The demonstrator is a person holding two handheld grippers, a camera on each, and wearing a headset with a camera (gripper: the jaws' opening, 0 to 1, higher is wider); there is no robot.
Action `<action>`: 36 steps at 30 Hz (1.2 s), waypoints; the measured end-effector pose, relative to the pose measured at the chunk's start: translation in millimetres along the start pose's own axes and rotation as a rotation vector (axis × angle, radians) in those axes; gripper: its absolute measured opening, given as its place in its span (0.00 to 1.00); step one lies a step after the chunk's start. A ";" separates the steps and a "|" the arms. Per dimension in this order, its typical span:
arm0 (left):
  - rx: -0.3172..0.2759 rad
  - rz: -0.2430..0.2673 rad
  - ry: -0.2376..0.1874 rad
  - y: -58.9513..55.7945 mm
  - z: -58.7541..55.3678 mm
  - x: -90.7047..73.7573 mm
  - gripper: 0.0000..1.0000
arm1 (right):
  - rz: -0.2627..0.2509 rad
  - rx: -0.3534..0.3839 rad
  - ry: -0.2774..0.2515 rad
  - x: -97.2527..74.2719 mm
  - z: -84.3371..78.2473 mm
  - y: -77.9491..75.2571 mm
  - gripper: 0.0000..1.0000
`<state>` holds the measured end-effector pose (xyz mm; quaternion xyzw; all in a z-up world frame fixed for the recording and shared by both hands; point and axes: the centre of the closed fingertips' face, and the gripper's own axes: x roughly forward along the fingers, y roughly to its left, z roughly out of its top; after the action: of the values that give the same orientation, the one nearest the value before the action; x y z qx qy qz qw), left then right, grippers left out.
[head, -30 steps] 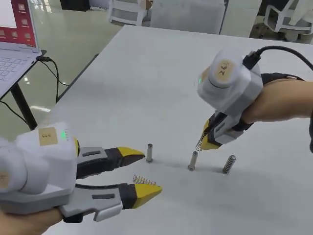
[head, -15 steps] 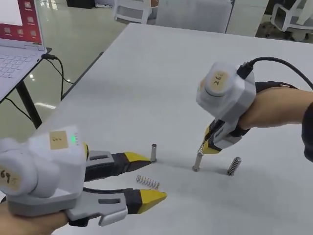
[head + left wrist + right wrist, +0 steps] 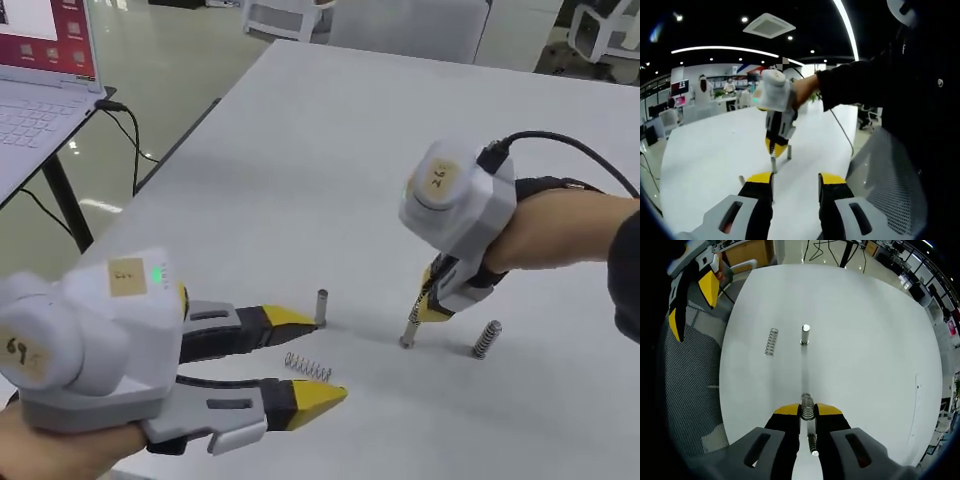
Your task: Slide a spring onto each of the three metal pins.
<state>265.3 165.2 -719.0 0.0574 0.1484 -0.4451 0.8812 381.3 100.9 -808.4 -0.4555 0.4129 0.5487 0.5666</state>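
We see the right gripper (image 3: 432, 308) tipped nose-down over the white surface (image 3: 300, 150), its jaws pinched narrow on a thin coiled steel spring (image 3: 808, 410). The held spring hangs directly over the middle short grey metal pin (image 3: 409, 336), with its lower end at the pin's top. We cannot tell how far it sits on the pin. Just to the right of that pin stands the third metal pin (image 3: 485, 340), wearing a spring along its length and leaning a little. To the left, well apart from the right gripper, the bare upright metal pin (image 3: 322, 307) stands on its own.

The left gripper (image 3: 328, 357) is held low at the near side of the surface, its jaws spread wide and gripping nothing. A loose steel spring (image 3: 307, 367) lies flat on the surface, and in the head view it falls between the yellow jaw tips, near the bare pin. In the right gripper view that loose spring lies beside the bare pin but apart from it. In the left gripper view the right gripper hangs straight ahead, beyond the open jaws.

A black cable (image 3: 560, 140) runs from the back of the right gripper. An open laptop (image 3: 40, 60) sits off to the far left, away from the surface.
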 end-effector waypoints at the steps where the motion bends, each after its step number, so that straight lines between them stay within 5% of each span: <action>1: 0.000 0.000 0.000 0.0 0.0 0.1 0.29 | 0.002 0.001 0.003 4.1 -0.9 -1.9 0.08; 21: -0.002 0.017 0.000 3.7 0.5 0.9 0.29 | 0.013 -0.017 0.048 40.1 -11.1 1.2 0.08; 36: -0.004 0.020 0.003 4.7 -0.3 1.6 0.29 | 0.015 0.003 0.021 35.0 -12.4 1.1 0.18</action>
<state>269.9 166.9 -719.8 0.0576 0.1502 -0.4358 0.8856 382.5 97.5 -845.3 -0.4572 0.4232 0.5473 0.5589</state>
